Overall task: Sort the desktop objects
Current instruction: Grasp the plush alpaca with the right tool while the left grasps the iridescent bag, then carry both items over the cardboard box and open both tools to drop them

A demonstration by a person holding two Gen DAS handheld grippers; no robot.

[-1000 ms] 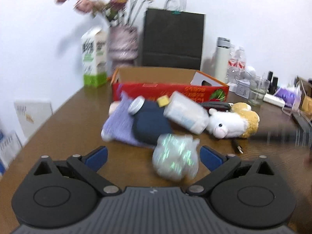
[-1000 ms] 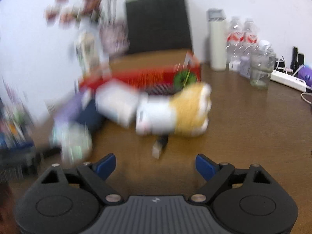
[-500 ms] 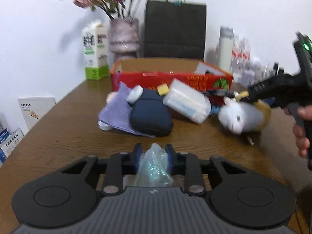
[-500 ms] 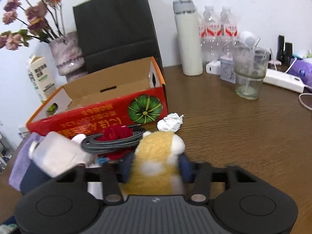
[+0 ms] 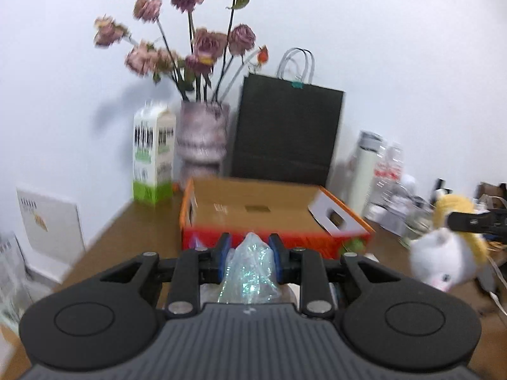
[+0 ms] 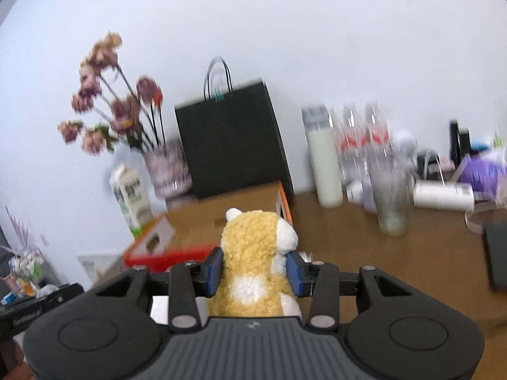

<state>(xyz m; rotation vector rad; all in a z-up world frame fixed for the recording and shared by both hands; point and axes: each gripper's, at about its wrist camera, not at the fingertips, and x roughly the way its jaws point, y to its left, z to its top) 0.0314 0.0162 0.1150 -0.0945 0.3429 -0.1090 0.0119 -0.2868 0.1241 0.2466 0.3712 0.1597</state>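
While the red box [image 5: 272,218] lies open on the counter [image 6: 364,234], the right gripper [image 6: 253,267] clamps the plush [image 6: 253,259], long axis pointing away; the left gripper's [image 5: 248,255] jaws pinch a crinkled bag [image 5: 250,272], tip up.

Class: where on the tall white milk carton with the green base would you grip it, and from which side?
Grip the tall white milk carton across its flat side panels at mid-height, coming level from the open table side in front. It stands upright with the patterned flower vase close beside it, so that side looks crowded.
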